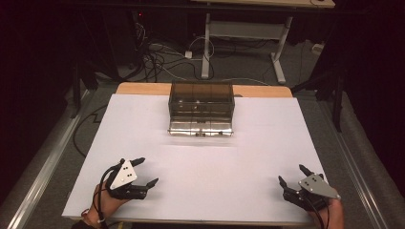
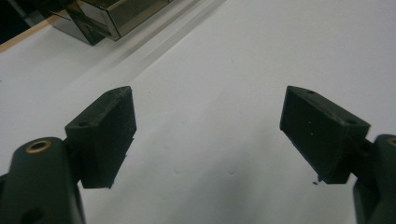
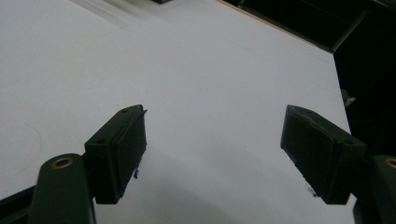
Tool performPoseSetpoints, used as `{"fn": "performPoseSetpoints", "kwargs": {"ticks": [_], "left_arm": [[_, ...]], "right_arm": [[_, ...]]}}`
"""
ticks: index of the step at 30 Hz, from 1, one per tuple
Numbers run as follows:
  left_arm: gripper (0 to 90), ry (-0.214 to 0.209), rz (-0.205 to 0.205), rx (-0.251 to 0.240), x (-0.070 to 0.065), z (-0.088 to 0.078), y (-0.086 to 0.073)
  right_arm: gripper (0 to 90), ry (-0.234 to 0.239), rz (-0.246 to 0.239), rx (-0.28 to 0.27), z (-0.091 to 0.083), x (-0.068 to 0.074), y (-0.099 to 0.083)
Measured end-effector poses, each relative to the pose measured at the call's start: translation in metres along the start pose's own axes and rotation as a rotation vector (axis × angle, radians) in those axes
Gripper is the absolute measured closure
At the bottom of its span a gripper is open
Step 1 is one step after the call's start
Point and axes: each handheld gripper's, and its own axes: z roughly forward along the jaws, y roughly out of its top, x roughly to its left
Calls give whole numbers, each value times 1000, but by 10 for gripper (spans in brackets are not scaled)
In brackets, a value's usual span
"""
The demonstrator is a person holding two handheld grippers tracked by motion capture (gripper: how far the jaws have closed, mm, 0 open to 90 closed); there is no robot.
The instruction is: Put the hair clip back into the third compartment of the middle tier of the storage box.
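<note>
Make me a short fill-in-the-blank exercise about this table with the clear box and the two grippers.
1. The jaws of the left gripper stand ____.
2. The smoky see-through box sits toward the ____ edge of the white sheet.
3. The right gripper holds ____.
4. The box lies ____ the two grippers, farther up the table.

Missing words: open; far; nothing; between

Smoky glossy plastic drawer box (image 1: 201, 102); matt white table sheet (image 1: 143, 138); matt black gripper pads (image 2: 109, 135)

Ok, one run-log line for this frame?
left hand-held gripper: open, empty | right hand-held gripper: open, empty | smoked clear drawer box: far centre, untouched
</note>
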Motion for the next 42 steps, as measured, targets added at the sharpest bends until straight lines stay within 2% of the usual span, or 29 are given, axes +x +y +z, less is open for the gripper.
{"fn": "performPoseSetpoints", "kwargs": {"ticks": [3,8,10,13,17,24,35,42], "left_arm": [[179,0,7,9,-1,0,-2],[179,-2,10,4,-2,0,-1],[179,-1,20,13,-2,-1,-3],[179,-4,8,5,-2,-2,-2],[179,-6,16,7,-3,-2,-2],[179,1,10,8,-3,-2,-2],[179,7,22,9,-5,0,-2],[179,1,21,18,-4,2,-2]], "right_arm": [[225,-2,-22,19,2,2,-2],[224,-1,-20,4,1,3,0],[224,-8,-28,-2,0,4,2],[224,-11,-32,-20,-3,6,4],[224,-14,-49,-26,-4,8,6],[224,-16,-45,-32,-5,9,8],[224,-3,-49,-75,-10,11,14],[223,4,-56,-69,-7,13,13]]}}
